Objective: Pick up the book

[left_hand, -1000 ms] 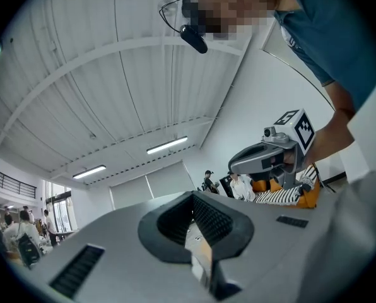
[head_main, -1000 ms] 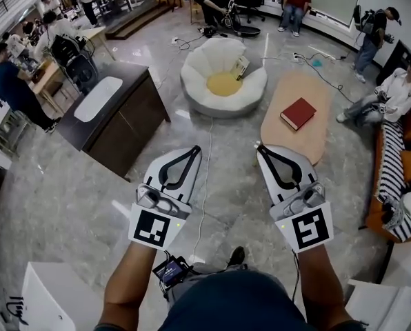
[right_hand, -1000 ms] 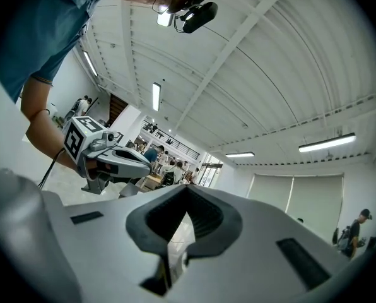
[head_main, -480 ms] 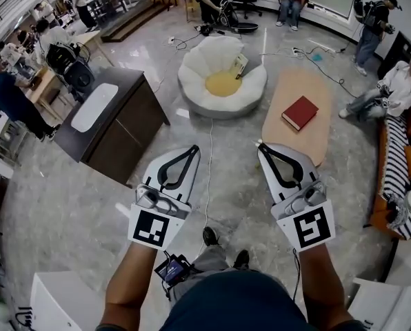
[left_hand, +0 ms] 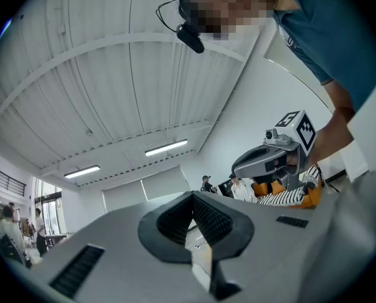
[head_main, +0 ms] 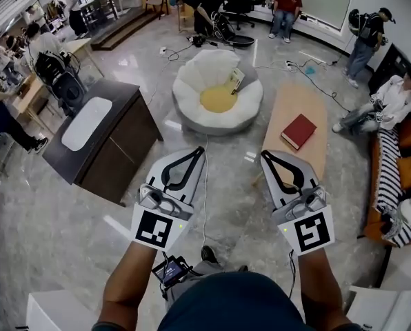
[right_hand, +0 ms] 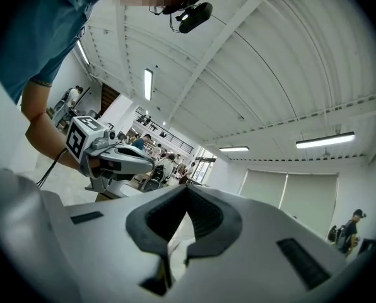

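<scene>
A dark red book (head_main: 298, 131) lies flat on a long light wooden table (head_main: 292, 102), ahead and to the right in the head view. My right gripper (head_main: 265, 154) is held over the floor, well short of the table's near end. It is shut, with nothing between its jaws. My left gripper (head_main: 200, 151) is level with it on the left, also shut and empty. The left gripper view shows the closed tips (left_hand: 192, 195) pointing at the ceiling, and so does the right gripper view (right_hand: 187, 188). The book appears in neither gripper view.
A white flower-shaped beanbag (head_main: 216, 92) with a yellow centre sits ahead. A dark cabinet (head_main: 105, 140) stands to the left. A cable (head_main: 205, 185) runs along the floor between the grippers. An orange sofa (head_main: 398, 178) with striped cloth lines the right. Several people stand or sit around the room.
The person has walked forward: the table, book and beanbag sit lower and nearer in the head view. Both grippers keep the same shut pose in front of the body.
</scene>
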